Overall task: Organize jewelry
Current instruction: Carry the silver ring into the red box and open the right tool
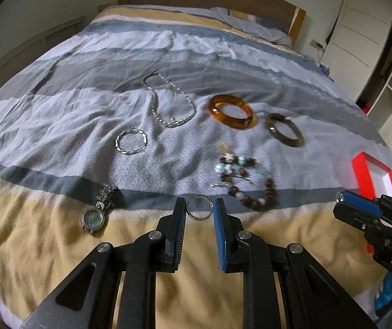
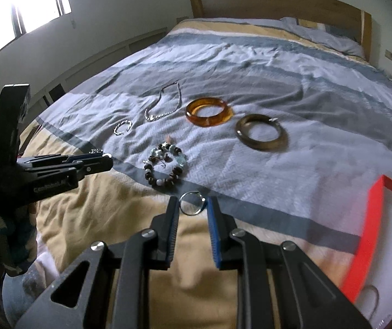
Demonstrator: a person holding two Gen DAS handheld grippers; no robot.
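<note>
My right fingers (image 2: 191, 205) stand open around the silver ring (image 2: 192, 203) near the bed's (image 2: 319, 82) foot edge, my left fingers (image 1: 199, 208) open and empty nearby, so next I judge: close, lift, carry to the red box (image 2: 366, 246).
</note>
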